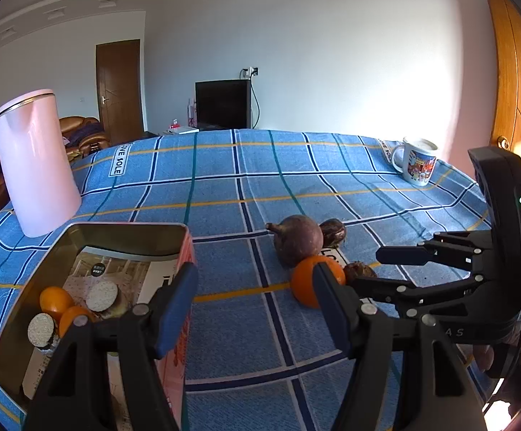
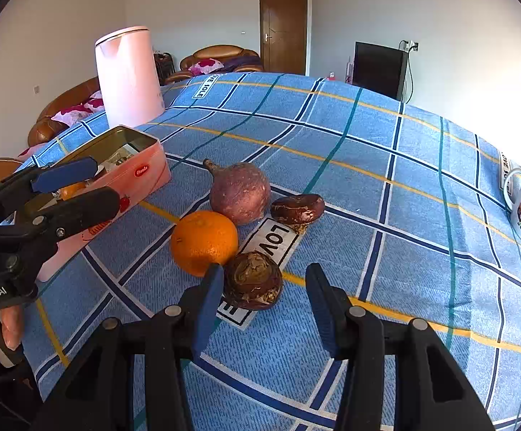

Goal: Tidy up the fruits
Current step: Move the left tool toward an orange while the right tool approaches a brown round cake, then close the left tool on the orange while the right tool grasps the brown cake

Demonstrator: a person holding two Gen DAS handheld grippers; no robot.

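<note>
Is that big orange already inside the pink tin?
No, the big orange lies on the blue checked cloth outside the pink tin, beside the brown fruits.

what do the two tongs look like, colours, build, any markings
Both tongs are black plastic scissor-style linkages with silver rivets at the joints and blue pads on the inner faces of the fingers. The right tongs show this up close, and seen from the left camera their housing carries a small green light. The left tongs bear white lettering ending "nRobot.AI" on the body. Bare fingers grip a handle; no sleeve is visible.
</note>
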